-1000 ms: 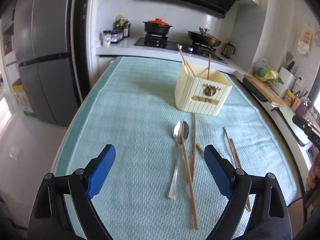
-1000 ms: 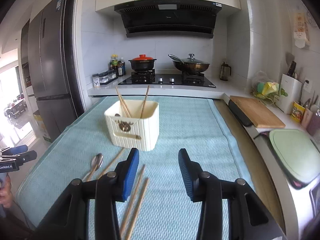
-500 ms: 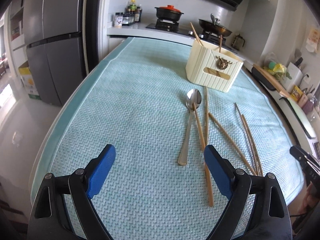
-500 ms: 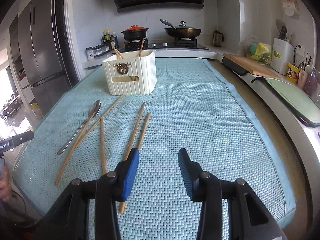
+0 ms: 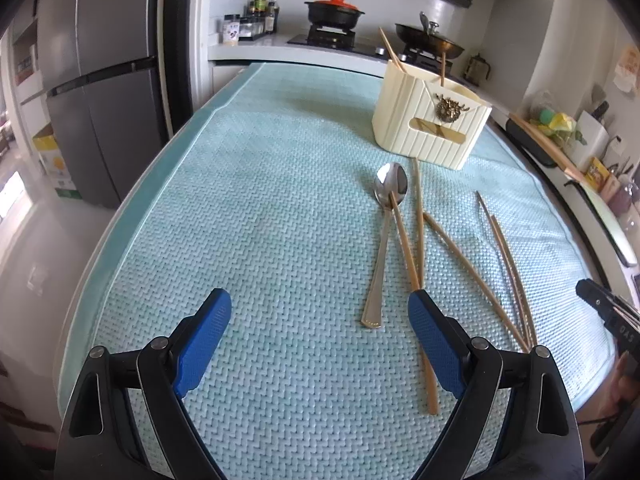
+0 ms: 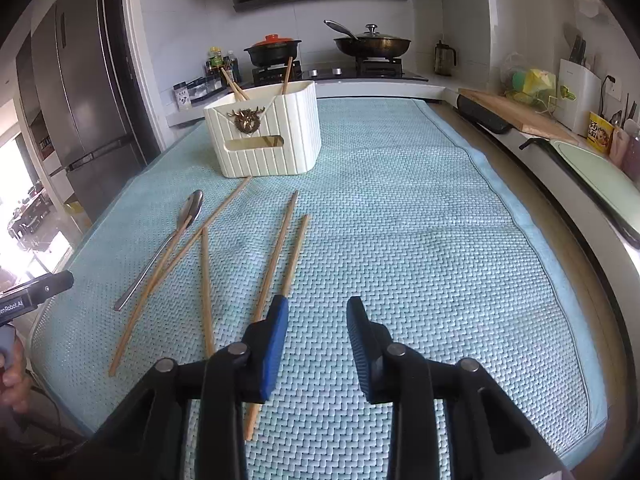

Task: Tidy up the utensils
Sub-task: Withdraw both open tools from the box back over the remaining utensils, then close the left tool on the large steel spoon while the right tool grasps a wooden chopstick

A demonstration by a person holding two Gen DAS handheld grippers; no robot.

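1. Wooden chopsticks [image 6: 276,256] and steel spoon [image 5: 382,236] lying loose on the desk mat [image 6: 420,240], long axes pointing toward the cream holder [image 6: 266,136].
2. Hovering spread and empty: left tool [image 5: 320,320], right tool [image 6: 318,318].
3. Sitting nearest the right tool: chopstick pair, just left of it.

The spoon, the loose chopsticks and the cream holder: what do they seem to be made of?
Spoon: polished metal, probably steel; mirror-like bowl. Chopsticks: matte tan sticks, likely bamboo or wood. Holder: smooth ribbed cream walls, probably plastic, with a dark metallic-looking emblem.
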